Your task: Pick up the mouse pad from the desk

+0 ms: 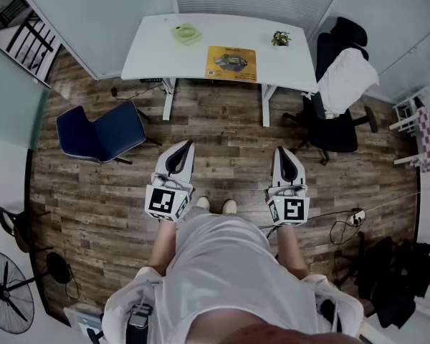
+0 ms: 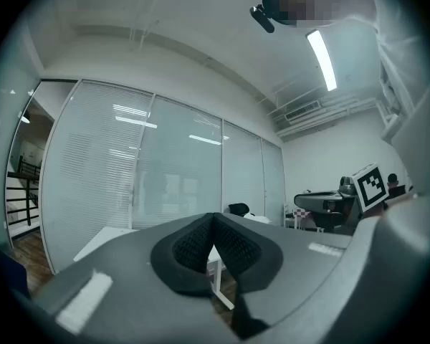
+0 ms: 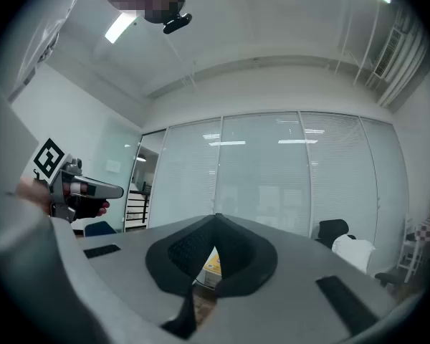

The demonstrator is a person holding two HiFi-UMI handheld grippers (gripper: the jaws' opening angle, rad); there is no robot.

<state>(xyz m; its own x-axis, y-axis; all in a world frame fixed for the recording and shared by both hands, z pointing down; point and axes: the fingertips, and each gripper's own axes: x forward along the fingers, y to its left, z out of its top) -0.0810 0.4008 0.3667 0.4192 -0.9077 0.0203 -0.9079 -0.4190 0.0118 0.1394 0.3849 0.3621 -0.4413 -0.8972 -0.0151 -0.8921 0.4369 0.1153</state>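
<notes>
A yellow mouse pad [image 1: 231, 63] with a dark picture lies on the white desk [image 1: 150, 56] at the far side of the room. A sliver of the mouse pad [image 3: 211, 264] shows between the jaws in the right gripper view. My left gripper [image 1: 183, 147] and right gripper [image 1: 282, 152] are held level in front of the person, well short of the desk, both shut and empty. In the left gripper view the left gripper [image 2: 213, 216] has its jaws closed tip to tip, pointing at the desk [image 2: 107, 239]. The right gripper [image 3: 215, 217] is likewise closed.
A green object [image 1: 187, 33] and a small potted plant [image 1: 280, 39] sit on the desk. A blue chair [image 1: 100, 133] stands left, a black office chair with white cloth [image 1: 340, 84] right. A fan [image 1: 3, 299] and cables [image 1: 347, 228] lie on the wood floor.
</notes>
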